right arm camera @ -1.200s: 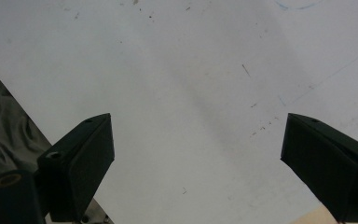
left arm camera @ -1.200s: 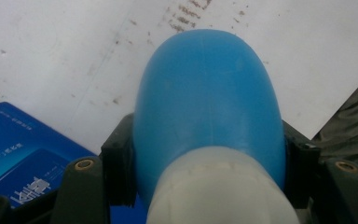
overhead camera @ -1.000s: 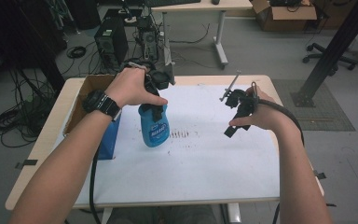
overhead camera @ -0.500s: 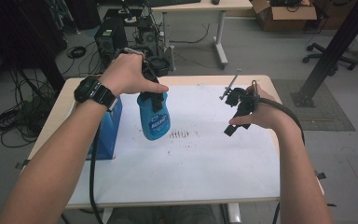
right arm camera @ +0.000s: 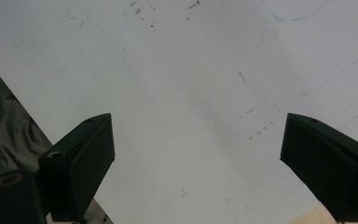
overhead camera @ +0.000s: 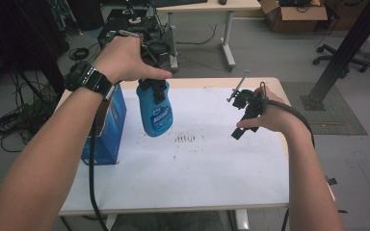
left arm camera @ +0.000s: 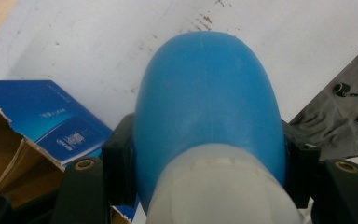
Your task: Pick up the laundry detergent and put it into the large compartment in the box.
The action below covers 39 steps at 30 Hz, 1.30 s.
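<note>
Blue bottle (overhead camera: 154, 111) hangs neck-up, clear above the white table sheet (overhead camera: 207, 159), in the high view. The left gripper (overhead camera: 153, 86) is clamped on its upper part, just below the left hand (overhead camera: 123, 57). An open blue carton (overhead camera: 107, 127) stands at the bottle's 9 o'clock, near it but apart. The right gripper (overhead camera: 244, 113) hovers at the bottle's 3 o'clock, well apart, near the table's right edge.

Left gripper view: the bottle (left arm camera: 207, 102) sits between both black jaws, which press on its flanks beside the pale neck (left arm camera: 219, 186). The carton's torn flap (left arm camera: 14, 140) lies at 8 o'clock; bare sheet shows from 10 to 1 o'clock.

Right gripper view: the right gripper (right arm camera: 196, 154) has its jaws wide apart with nothing between them, over bare sheet (right arm camera: 191, 70); the table edge shows at 5 o'clock.

Risk, as judged: the smooth rounded body could slip or swing in the grip, since the pads bear on curved flanks. A move toward 9 o'clock could catch the carton's flap. The broadest open room lies from the bottle's 4 to 6 o'clock on the sheet; the front and right table edges bound that room.
</note>
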{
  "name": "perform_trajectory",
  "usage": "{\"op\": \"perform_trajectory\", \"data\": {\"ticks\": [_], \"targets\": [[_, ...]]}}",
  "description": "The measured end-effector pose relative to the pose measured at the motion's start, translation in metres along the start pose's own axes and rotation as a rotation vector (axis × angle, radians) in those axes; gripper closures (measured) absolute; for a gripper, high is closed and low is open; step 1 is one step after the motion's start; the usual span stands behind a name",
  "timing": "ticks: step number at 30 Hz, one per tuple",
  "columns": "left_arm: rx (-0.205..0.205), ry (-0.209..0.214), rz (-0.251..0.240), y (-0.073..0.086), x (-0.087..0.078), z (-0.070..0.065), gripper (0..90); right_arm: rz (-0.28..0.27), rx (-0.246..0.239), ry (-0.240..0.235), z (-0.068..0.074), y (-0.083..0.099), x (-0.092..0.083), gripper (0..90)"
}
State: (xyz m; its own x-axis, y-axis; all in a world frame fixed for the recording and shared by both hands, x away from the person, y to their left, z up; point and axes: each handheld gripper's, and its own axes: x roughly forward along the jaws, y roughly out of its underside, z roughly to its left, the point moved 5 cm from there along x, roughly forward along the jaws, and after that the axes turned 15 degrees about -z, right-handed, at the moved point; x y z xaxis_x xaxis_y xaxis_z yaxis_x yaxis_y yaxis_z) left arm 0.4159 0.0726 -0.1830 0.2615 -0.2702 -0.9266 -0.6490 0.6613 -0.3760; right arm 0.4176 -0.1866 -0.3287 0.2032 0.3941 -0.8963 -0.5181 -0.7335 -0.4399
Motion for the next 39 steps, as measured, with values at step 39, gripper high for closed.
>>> {"op": "perform_trajectory", "data": {"ticks": [39], "targets": [[-0.236,-0.092,-0.03,-0.01,-0.074,0.026,37.6,-0.003,0.005,-0.005,-0.007,0.003,0.002,9.9]]}}
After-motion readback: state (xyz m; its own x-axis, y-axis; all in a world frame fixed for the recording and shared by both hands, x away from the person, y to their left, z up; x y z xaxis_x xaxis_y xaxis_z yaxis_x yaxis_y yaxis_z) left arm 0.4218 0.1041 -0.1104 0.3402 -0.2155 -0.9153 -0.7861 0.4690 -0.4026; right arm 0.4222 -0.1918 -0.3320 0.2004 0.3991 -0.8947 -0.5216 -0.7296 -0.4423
